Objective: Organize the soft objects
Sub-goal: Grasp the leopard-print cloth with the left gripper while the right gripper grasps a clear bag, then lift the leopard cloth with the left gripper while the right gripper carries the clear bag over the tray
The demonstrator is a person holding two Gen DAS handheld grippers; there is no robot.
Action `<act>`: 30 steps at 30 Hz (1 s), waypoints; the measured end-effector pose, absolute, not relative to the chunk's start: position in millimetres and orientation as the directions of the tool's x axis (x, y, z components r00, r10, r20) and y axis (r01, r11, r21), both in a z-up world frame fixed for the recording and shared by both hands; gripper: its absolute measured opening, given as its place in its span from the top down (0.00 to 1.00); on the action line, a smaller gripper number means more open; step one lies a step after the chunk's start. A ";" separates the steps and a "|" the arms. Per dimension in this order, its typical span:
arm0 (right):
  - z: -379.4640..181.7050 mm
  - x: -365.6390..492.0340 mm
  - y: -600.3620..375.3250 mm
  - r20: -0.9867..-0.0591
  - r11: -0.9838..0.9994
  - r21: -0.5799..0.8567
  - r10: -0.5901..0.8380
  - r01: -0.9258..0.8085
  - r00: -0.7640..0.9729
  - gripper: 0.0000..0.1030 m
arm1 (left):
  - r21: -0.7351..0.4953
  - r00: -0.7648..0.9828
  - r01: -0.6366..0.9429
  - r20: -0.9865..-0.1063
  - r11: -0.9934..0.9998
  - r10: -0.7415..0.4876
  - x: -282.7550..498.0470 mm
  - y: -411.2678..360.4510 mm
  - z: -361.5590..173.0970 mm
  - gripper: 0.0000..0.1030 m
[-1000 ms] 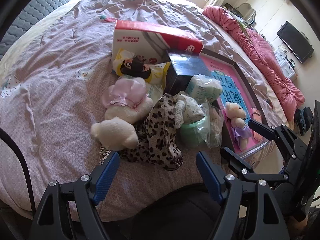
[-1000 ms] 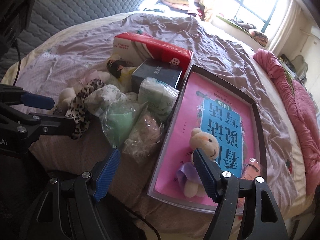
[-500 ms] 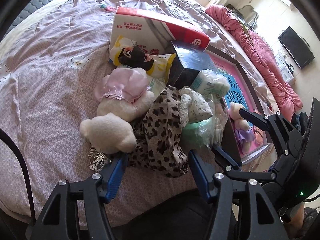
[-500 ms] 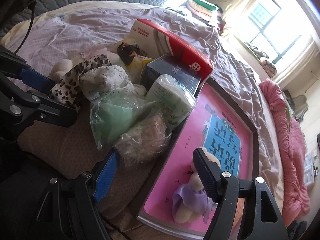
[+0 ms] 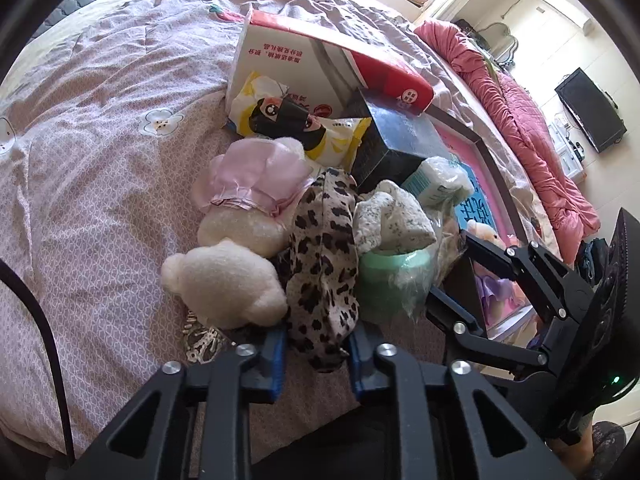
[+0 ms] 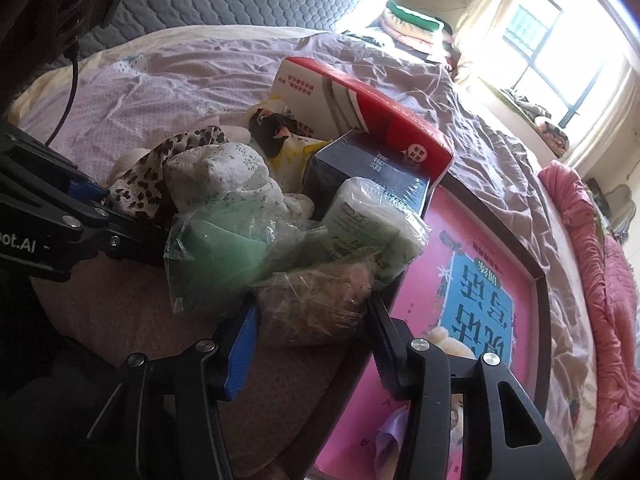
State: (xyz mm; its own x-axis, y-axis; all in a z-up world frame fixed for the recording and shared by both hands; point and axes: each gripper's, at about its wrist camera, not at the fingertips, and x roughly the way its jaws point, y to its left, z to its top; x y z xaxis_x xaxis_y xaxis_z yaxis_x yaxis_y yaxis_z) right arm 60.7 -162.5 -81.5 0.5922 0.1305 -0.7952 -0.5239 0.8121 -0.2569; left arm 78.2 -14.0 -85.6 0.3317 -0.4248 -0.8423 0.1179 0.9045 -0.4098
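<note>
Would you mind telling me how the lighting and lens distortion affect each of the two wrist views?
Left wrist view: even daylight, leopard-print cloth sharp, bed bowed by the fisheye, dark corners. Right wrist view: window blown out, plastic-wrapped bundle in dimmer light with glints on the wrap, pink book stretched toward the edge.

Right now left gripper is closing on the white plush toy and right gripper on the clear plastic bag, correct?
Not quite. The left gripper is closing on the leopard-print cloth, as the left wrist view shows; the white plush toy lies just beside its left finger. The rest holds: the right gripper is closing on the clear plastic bag.
</note>
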 end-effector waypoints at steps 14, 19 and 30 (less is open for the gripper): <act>-46.2 47.7 -195.1 -0.731 0.902 -0.033 0.272 -0.430 0.627 0.52 | -0.429 0.469 0.214 -0.743 0.878 -0.477 70.5 -9.1 -42.2 0.87; -36.1 47.5 -204.6 -0.711 0.917 -0.006 0.276 -0.398 0.646 0.52 | -0.426 0.510 0.227 -0.715 0.876 -0.479 68.2 -8.0 -30.4 0.87; -21.1 45.8 -219.5 -0.673 0.935 0.032 0.281 -0.353 0.684 0.52 | -0.419 0.579 0.308 -0.630 0.854 -0.518 57.8 -11.9 -6.4 0.87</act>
State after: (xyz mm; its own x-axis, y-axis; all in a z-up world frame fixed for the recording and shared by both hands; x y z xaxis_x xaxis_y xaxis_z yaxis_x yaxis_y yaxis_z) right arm 45.8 -219.5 -21.1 0.6838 0.2808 -0.6735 -0.3530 0.9351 0.0316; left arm 57.8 -11.9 -6.4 0.5788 -0.5181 -0.6297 0.3080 0.8539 -0.4194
